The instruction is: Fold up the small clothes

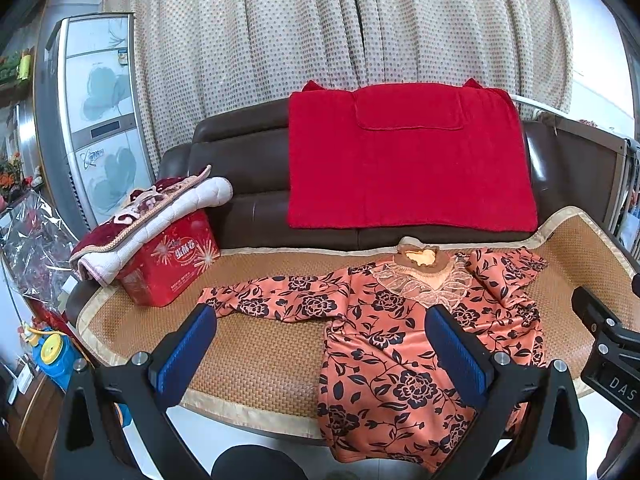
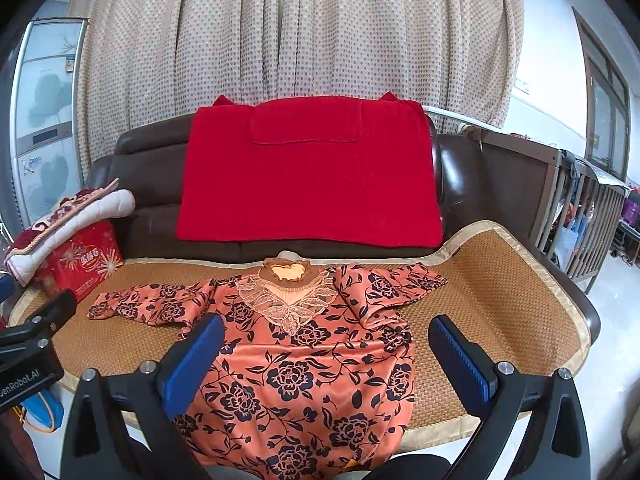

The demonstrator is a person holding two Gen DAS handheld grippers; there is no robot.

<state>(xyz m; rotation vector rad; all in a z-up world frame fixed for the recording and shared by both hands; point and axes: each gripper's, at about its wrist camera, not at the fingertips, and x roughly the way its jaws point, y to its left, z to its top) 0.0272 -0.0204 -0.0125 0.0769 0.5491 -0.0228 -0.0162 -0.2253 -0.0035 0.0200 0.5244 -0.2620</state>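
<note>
An orange top with black flowers and a lace collar (image 1: pixel 404 344) (image 2: pixel 304 364) lies face up on the woven sofa mat (image 1: pixel 264 356) (image 2: pixel 480 300). Its left sleeve stretches out sideways, the right sleeve is bent in near the shoulder, and the hem hangs over the mat's front edge. My left gripper (image 1: pixel 320 344) hovers open above the front of the mat, its blue pads straddling the garment's left side without touching. My right gripper (image 2: pixel 326 350) is open too, held over the garment's body with nothing between its fingers. The right gripper's black body (image 1: pixel 608 352) shows at the left wrist view's right edge.
A red towel (image 1: pixel 408 156) (image 2: pixel 312 176) drapes the brown sofa back. A red box (image 1: pixel 172 264) (image 2: pixel 84 260) with a folded blanket on top stands at the mat's left end. A dotted curtain hangs behind; a wooden crib (image 2: pixel 580 216) stands at right, a tall cabinet (image 1: pixel 96 116) at left.
</note>
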